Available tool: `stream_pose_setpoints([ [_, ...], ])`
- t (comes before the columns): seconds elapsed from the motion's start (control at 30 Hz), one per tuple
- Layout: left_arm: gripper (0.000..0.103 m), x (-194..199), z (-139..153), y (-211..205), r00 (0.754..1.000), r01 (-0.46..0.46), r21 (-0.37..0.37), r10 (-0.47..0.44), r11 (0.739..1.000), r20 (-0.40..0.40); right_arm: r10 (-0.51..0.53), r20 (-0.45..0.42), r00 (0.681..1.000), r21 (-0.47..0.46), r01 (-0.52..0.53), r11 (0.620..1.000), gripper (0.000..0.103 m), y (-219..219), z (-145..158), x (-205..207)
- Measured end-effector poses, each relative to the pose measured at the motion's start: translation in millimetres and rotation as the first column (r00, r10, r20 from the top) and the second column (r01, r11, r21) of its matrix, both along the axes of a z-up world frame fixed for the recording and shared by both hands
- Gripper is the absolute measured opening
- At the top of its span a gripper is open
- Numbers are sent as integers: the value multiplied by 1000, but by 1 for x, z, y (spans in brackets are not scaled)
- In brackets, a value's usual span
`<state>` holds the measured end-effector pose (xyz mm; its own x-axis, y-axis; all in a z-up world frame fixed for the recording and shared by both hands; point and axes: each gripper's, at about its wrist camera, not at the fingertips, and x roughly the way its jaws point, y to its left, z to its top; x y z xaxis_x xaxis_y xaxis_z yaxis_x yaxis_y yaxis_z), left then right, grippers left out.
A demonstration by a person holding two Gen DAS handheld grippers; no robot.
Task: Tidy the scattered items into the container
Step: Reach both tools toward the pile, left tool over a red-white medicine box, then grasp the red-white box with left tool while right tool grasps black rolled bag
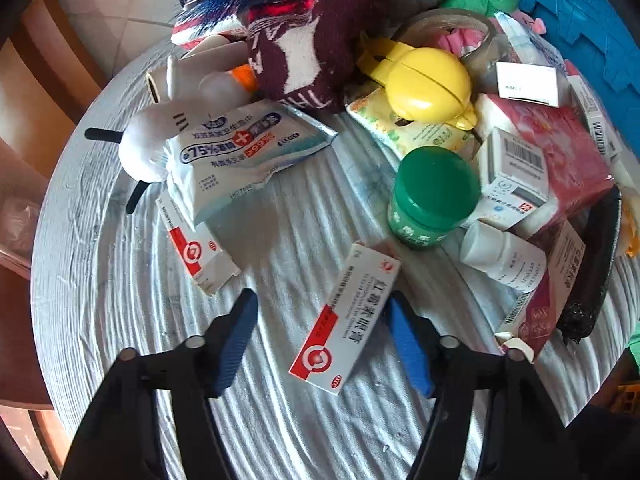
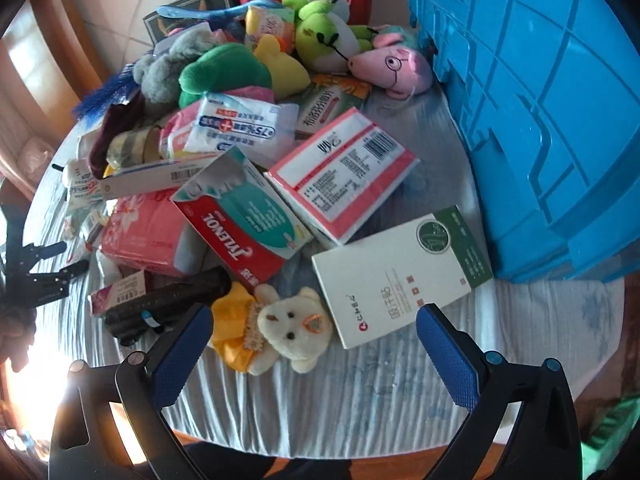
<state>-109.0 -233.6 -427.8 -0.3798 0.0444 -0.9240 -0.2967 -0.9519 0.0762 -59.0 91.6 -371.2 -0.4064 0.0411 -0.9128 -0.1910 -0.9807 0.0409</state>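
My left gripper (image 1: 320, 302) points down at the cloth-covered round table (image 1: 120, 280), jaws open. A red-and-white ointment box (image 1: 344, 316) lies between its blue pads. The right pad (image 1: 408, 344) is close against the box's edge and the left pad (image 1: 236, 340) stands well clear of it. My right gripper (image 2: 316, 312) is open around a small cream teddy bear in yellow (image 2: 288, 328), with neither pad touching it. The blue plastic crate (image 2: 540, 100) stands at the table's right, and its corner (image 1: 580, 12) shows at the left wrist view's top right.
Scattered items crowd the table: a green-lidded jar (image 1: 434, 196), a white bottle (image 1: 500, 256), a wipes pack (image 1: 240, 152), a second ointment box (image 1: 196, 248), a black flashlight (image 2: 168, 300), a Tylenol box (image 2: 240, 224), a white-and-green box (image 2: 400, 276) and plush toys (image 2: 324, 36).
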Motion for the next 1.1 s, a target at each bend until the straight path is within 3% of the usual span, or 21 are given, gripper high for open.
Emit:
stream_pose_setpoints([
  [0.03, 31, 2, 2, 4, 1000, 17, 4, -17, 1000, 3, -18, 10, 1000, 11, 18, 1000, 103, 2, -5, 0],
  [0.2, 28, 9, 18, 9, 1000, 15, 36, -15, 999, 1, -135, 49, 990, 36, 133, 990, 103, 16, -24, -6],
  [0.3, 28, 11, 29, 4, 1000, -3, 54, 3, 999, -4, -142, 46, 989, 20, 141, 990, 103, 15, -26, -12],
  [0.5, 28, 15, 43, -5, 999, -36, 82, 39, 996, -36, 22, -24, 999, 22, -21, 1000, 103, -26, -11, -17],
  [0.63, 28, 20, 49, -5, 997, -46, 87, 50, 995, -53, 167, -59, 984, -28, -169, 985, 103, -61, -9, -25],
  [0.77, 28, 32, 51, -5, 996, -55, 94, 61, 994, -65, 316, -29, 948, -38, -317, 948, 103, -99, -22, -35],
  [0.9, 28, -7, 42, -31, 996, -60, 93, 66, 994, -66, 429, -33, 903, 19, -428, 903, 103, -128, -25, -35],
  [1.0, 28, -5, 42, -37, 994, -81, 96, 88, 992, -65, 493, -16, 870, 56, -492, 869, 103, -141, -32, -36],
  [1.1, 28, -4, 42, -43, 992, -101, 100, 108, 990, -65, 585, 13, 811, 106, -583, 806, 103, -156, -42, -34],
])
